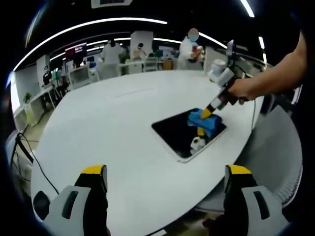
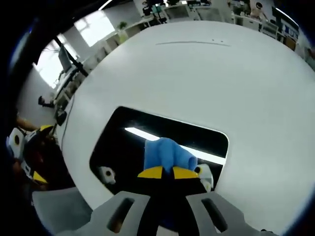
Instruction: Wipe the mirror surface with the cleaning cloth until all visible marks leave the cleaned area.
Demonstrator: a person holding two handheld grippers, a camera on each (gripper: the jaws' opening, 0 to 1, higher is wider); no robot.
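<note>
A dark rectangular mirror point(image 1: 177, 136) with a white rim lies flat on the white table point(image 1: 113, 128). A blue cleaning cloth point(image 1: 203, 121) rests on its right part. My right gripper point(image 1: 207, 114) comes in from the right, held by a person's hand, and is shut on the cloth, pressing it onto the glass. In the right gripper view the cloth point(image 2: 167, 155) sits bunched just ahead of my right gripper point(image 2: 165, 172) on the mirror point(image 2: 123, 142), which reflects a ceiling light. My left gripper point(image 1: 166, 173) stands open near the table's front edge, well short of the mirror.
The white table point(image 2: 206, 73) is round and wide. Desks, chairs and several people stand at the back of the room point(image 1: 142, 54). A cable point(image 1: 29, 157) hangs off the table's left edge. My left gripper point(image 2: 29, 152) appears at the left beyond the table edge.
</note>
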